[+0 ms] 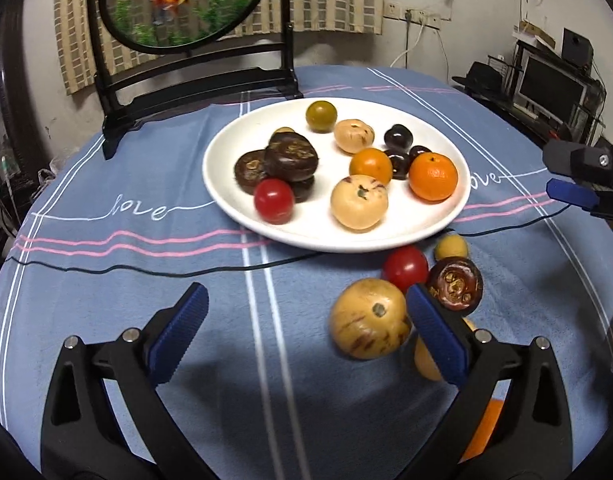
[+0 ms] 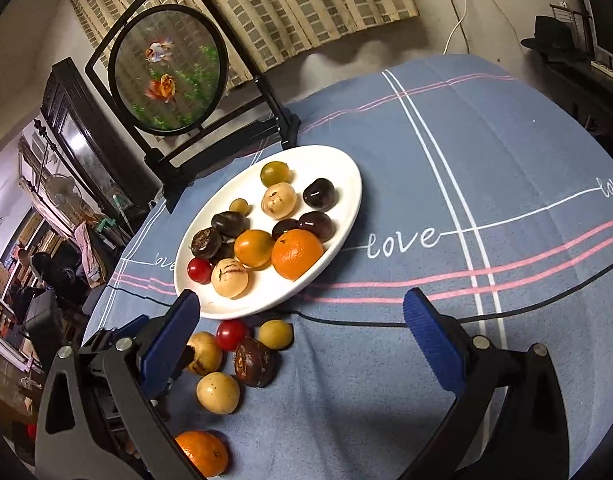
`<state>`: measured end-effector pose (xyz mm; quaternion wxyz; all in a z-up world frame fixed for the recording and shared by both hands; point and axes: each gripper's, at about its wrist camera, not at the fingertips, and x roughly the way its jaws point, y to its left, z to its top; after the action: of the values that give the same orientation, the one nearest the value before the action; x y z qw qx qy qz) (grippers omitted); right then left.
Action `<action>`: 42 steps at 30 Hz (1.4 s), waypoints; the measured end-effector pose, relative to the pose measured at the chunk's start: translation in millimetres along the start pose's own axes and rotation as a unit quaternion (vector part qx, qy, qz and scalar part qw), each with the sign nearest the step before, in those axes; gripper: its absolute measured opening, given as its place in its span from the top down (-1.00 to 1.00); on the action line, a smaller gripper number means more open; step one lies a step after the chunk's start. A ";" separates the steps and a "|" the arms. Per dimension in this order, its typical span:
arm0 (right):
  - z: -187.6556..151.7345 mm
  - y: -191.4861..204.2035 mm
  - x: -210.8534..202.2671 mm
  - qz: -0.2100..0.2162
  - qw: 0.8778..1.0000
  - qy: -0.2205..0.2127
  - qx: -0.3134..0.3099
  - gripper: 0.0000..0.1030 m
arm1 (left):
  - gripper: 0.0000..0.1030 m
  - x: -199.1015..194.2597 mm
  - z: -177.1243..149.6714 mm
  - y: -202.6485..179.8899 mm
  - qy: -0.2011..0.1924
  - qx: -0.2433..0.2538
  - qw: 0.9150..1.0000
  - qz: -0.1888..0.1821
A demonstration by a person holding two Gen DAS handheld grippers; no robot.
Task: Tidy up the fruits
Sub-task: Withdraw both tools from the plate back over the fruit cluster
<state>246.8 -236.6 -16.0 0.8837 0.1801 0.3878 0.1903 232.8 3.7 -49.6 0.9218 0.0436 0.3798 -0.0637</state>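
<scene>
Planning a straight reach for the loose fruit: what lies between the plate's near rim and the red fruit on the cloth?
Only a thin black cable on the cloth, between plate and red fruit; right wrist view.

A blue striped cloth (image 2: pixel 486 160) covers the counter. Behind it a round goldfish screen (image 1: pixel 182 0) stands in a black frame before a checked curtain (image 2: pixel 306 8). Wall sockets (image 1: pixel 416 16) sit on the pale wall; a monitor (image 1: pixel 554 84) stands at the right.

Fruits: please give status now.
Both tools open, empty: left, right. Plate holds most fruits; six loose on cloth. Cable crosses near plate.
</scene>
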 end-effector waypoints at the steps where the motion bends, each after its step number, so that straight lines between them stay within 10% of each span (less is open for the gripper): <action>1: -0.2 0.1 -0.3 0.000 1.000 0.000 -0.001 -0.97 | -0.96 3.9 -0.1 -3.0 0.004 0.007 1.000 0.006; 10: -1.3 -1.6 2.7 0.000 1.000 0.008 0.005 -0.97 | -0.96 -0.3 -0.3 6.1 -0.002 0.014 1.000 0.009; 15: 0.2 -2.5 -2.7 0.005 1.000 -0.001 0.010 -0.97 | -0.96 -21.3 -0.6 51.0 -0.032 -0.029 0.988 0.150; 19: -0.3 0.4 -2.0 0.010 1.000 0.001 0.007 -0.97 | -0.96 -32.7 -1.1 62.7 -0.046 -0.086 0.995 0.033; 25: -0.1 0.7 -0.5 0.007 1.000 0.002 0.007 -0.97 | -0.96 -17.6 -3.4 16.2 -0.026 0.001 0.999 0.032; 42: -2.0 -1.9 4.3 0.005 1.000 0.014 0.012 -0.97 | -0.96 13.9 -3.2 4.3 0.026 0.009 0.998 -0.048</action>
<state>248.3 -235.9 -20.8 0.8752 0.1897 0.4013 0.1925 241.0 7.2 -61.6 0.9072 0.0351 0.4046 -0.1100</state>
